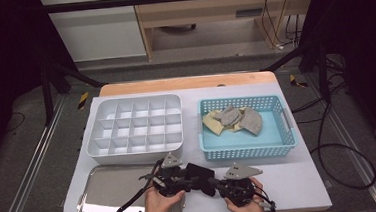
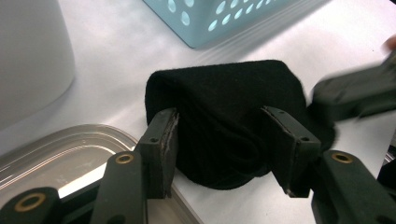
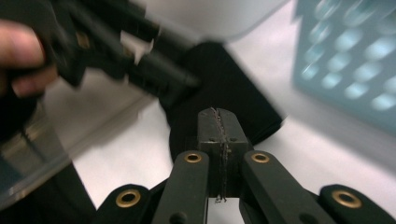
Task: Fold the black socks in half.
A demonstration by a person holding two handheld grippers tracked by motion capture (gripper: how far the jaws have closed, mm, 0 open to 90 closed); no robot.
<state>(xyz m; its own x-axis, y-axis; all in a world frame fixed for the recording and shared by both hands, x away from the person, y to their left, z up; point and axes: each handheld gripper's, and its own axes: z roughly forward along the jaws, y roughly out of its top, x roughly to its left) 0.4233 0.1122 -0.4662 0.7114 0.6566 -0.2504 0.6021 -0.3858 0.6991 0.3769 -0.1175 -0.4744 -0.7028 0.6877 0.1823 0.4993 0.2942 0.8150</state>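
Note:
A black sock (image 1: 198,173), folded into a thick bundle, lies on the white table near the front edge. My left gripper (image 1: 187,180) points right at it. In the left gripper view its jaws stand wide on either side of the sock (image 2: 224,93), and I see no pad pressing on it. My right gripper (image 1: 213,182) comes at the sock from the right. Its jaws (image 3: 219,114) are shut pad to pad with nothing visible between them, and the tip hovers over the sock's (image 3: 233,79) near edge. A hand holds each gripper.
A white tray with several compartments (image 1: 133,101) stands behind the left gripper. A light blue basket (image 1: 249,152) at the back right holds grey and yellow cloth pieces (image 1: 234,118). A clear plastic lid (image 1: 106,187) lies at the front left, under the left hand.

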